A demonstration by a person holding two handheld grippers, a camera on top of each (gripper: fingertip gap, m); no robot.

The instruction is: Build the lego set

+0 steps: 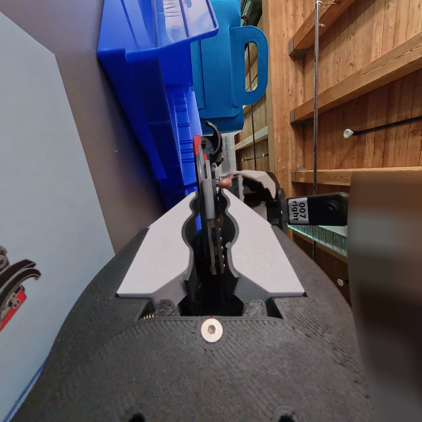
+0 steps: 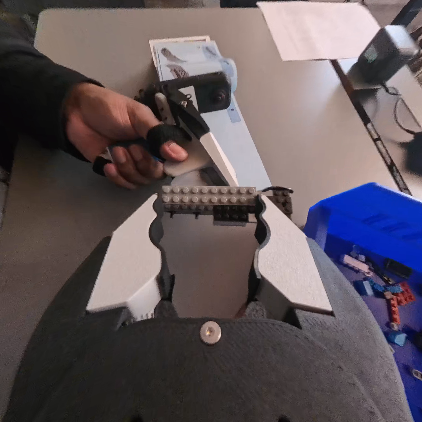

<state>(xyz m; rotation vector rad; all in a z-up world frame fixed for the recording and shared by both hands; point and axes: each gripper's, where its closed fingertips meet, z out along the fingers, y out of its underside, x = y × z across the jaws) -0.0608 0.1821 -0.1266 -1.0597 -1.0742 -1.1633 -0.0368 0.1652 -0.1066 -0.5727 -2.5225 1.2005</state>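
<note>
My left gripper (image 1: 210,196) is shut on a partly built lego assembly (image 1: 208,201), seen edge-on: grey plates with black and red parts sticking out past the fingertips. In the right wrist view the assembly (image 2: 209,197) shows as a long grey studded plate with black bricks below and to its right. A hand (image 2: 109,134) holds the left gripper (image 2: 221,180) behind it. My right gripper (image 2: 209,201) is wide open, with one fingertip at each end of the grey plate. A small brown piece (image 1: 225,181) sits between the assembly and the right gripper (image 1: 251,182).
A blue bin (image 2: 365,217) at the right holds several loose bricks (image 2: 397,294). An instruction booklet (image 2: 182,54) and a white sheet (image 2: 315,29) lie on the beige table (image 2: 91,45). Stacked blue bins (image 1: 146,102) and wooden shelving (image 1: 342,91) stand behind.
</note>
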